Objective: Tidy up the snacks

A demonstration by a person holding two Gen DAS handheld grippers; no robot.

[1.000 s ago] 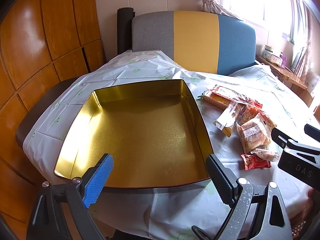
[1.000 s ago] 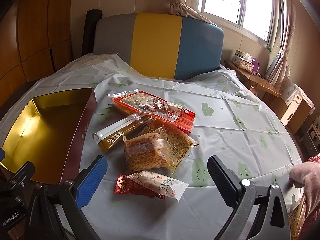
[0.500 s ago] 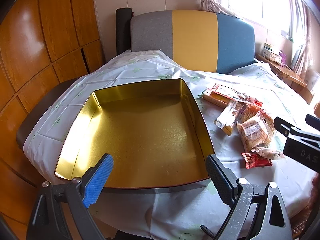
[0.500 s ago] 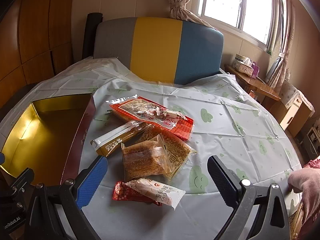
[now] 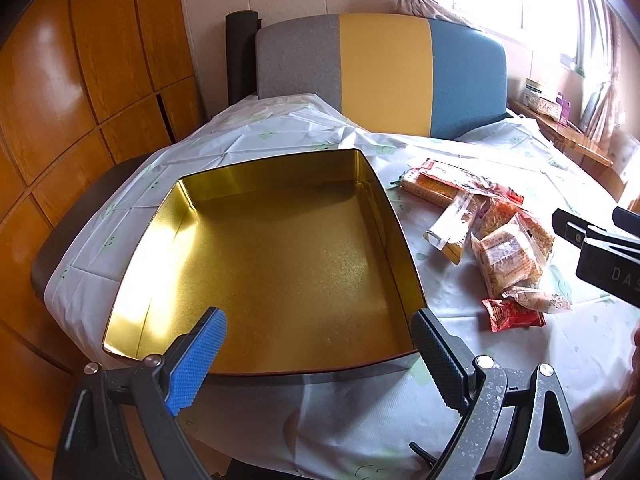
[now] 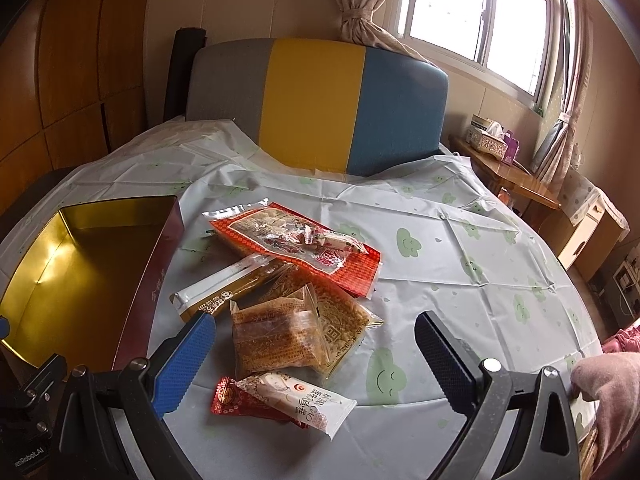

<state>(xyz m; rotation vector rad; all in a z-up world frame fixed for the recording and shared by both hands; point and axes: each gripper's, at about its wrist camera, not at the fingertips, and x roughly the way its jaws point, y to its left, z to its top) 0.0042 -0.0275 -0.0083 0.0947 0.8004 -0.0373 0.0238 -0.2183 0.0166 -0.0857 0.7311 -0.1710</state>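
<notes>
Daylight from the window glares off the tin; fisheye-bent edges.

The left tongs are a dark grey plastic frame with triangular cut-outs, speckled pale on one arm, joined by round silver screws. One finger carries a bright blue pad with a fine dotted texture; the other carries a black ribbed pad. A thin black cable loops beneath the frame. The right tongs are built alike, with the same blue pad and black pad and silver screws. A person's hand in a pale pinkish knitted glove shows at its edge, with a pink sleeve behind.
</notes>
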